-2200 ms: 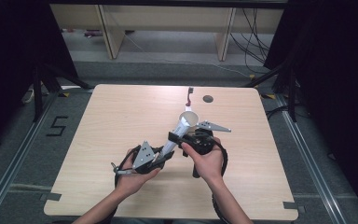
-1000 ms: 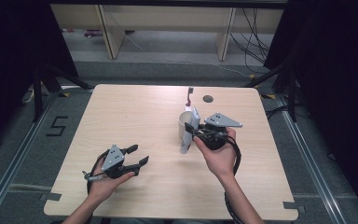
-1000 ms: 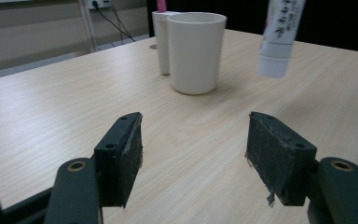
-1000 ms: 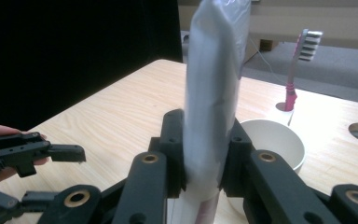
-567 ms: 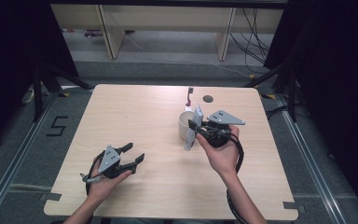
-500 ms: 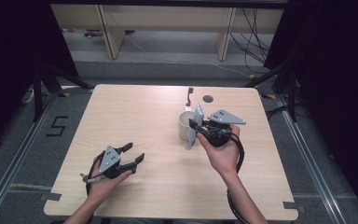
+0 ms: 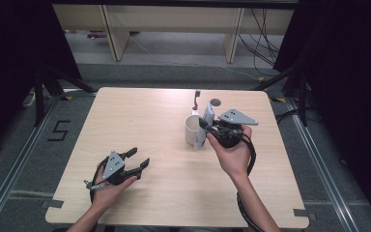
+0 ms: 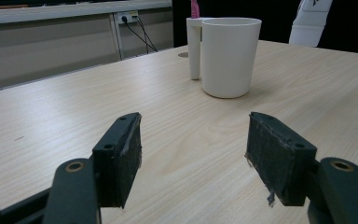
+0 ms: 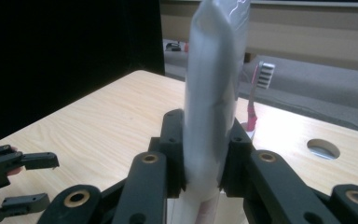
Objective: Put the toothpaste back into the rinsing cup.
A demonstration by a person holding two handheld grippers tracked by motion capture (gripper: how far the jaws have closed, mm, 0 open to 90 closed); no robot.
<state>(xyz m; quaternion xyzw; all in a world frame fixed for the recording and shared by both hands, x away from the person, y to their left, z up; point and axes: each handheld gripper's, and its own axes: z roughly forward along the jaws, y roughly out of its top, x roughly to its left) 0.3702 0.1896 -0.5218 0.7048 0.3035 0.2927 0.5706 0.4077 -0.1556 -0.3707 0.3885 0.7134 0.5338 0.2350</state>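
My right gripper (image 7: 204,127) is shut on a white squeeze tube (image 7: 206,117), held upright right of centre, against the right side of a white cup (image 7: 191,129). In the right gripper view the tube (image 9: 213,93) is pinched between the pads and rises up the middle. My left gripper (image 7: 139,156) rests near the table's front left, open with nothing in it. Beyond the open left gripper (image 8: 193,140), the left gripper view shows the cup (image 8: 230,56) with its handle on the left, and part of the tube (image 8: 310,21).
A pink toothbrush (image 7: 196,99) lies behind the cup, beside a round hole (image 7: 215,102) in the wooden table (image 7: 140,116). Toothbrush (image 9: 256,88) and hole (image 9: 323,148) sit past the tube in the right gripper view. Dark curtains flank the table; low shelving (image 7: 174,29) stands beyond.
The left gripper has let go near the centre and drawn back to the front left. The right gripper has brought the tube from a tilt to upright beside the cup.
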